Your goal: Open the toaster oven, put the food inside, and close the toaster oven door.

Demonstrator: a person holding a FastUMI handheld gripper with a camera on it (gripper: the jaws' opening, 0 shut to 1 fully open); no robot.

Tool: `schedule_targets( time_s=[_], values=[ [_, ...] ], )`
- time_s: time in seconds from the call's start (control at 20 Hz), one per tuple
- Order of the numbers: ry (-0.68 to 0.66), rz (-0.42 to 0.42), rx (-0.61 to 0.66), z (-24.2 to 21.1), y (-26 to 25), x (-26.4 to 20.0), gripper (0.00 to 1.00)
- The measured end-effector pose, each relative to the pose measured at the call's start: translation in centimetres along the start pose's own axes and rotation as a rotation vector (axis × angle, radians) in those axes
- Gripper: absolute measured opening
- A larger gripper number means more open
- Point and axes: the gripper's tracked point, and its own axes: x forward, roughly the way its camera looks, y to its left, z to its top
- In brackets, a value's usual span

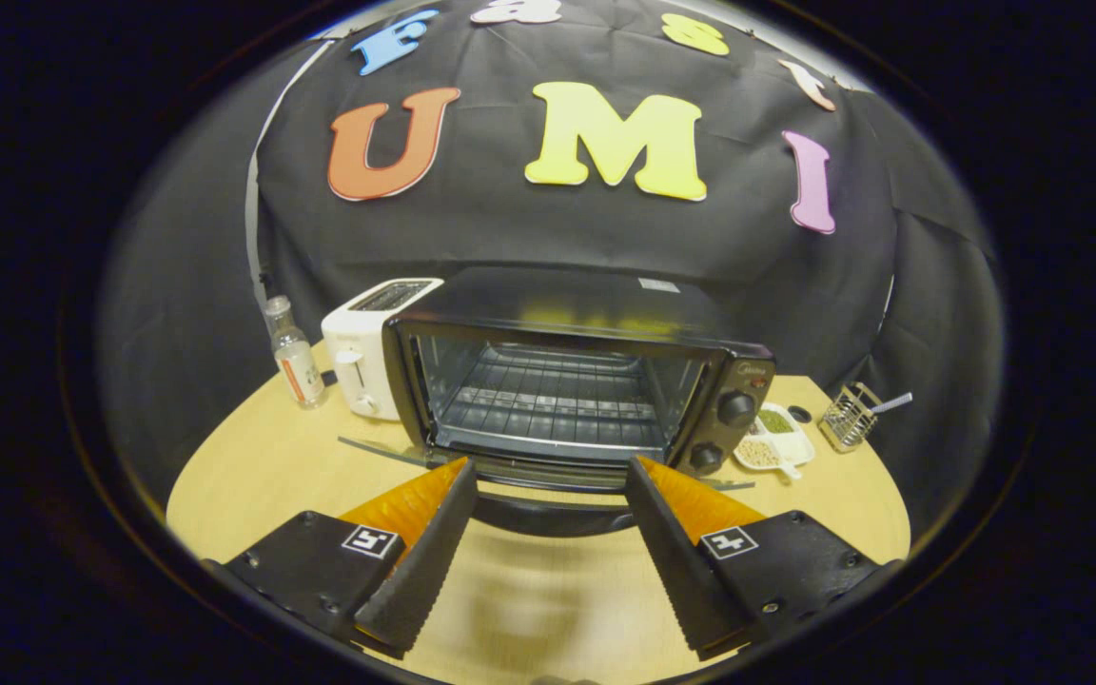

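One oven [577, 381] stands on the table [253, 476] just ahead of the gripper [548, 476], at twelve o'clock from the fingers; its door [548, 480] is swung down flat, the glass lying over the tabletop with one dark handle [548, 518] along its near edge, between the two fingertips; the fingers are spread wide apart and grip nothing, one on each side of the handle, and whether they touch the door I cannot tell; inside the oven one wire rack [548, 404] shows, with no food on it; two knobs [736, 409] sit on the oven's front panel at about two o'clock from the gripper; one white toaster [367, 347] stands just beside the oven at eleven o'clock, and one small clear bottle [293, 354] stands near the toaster at ten o'clock; at two o'clock, just beside the knob panel, lies one white dish [776, 440] with two compartments of food, one green, one pale; beyond it stands one wire holder [848, 416] with one utensil in it.
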Motion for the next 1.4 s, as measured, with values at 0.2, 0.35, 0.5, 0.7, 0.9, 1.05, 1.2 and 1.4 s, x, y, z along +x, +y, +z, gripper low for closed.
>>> schedule_targets(
  time_s=[0.2, 0.35, 0.5, 0.7, 0.9, 1.05, 1.2, 1.4],
  values=[
    [0.044, 0.005, -0.019, -2.4, 0.4, -0.6, 1.00],
    [0.101, 0.013, -0.043, -5.1, 0.5, -1.0, 1.00],
    [0.196, 0.035, -0.004, -8.5, 0.7, -0.7, 1.00],
    [0.305, 0.069, 0.046, -12.4, 0.7, 0.6, 1.00],
    [0.291, 0.051, -0.006, -13.1, 0.6, 0.7, 1.00],
    [0.275, 0.088, -0.003, -12.6, 0.7, 0.3, 1.00],
    [0.259, 0.142, 0.001, -11.6, -1.2, -0.5, 1.00],
    [0.217, 0.181, 0.014, -8.6, -7.5, -1.9, 1.00]
  ],
)
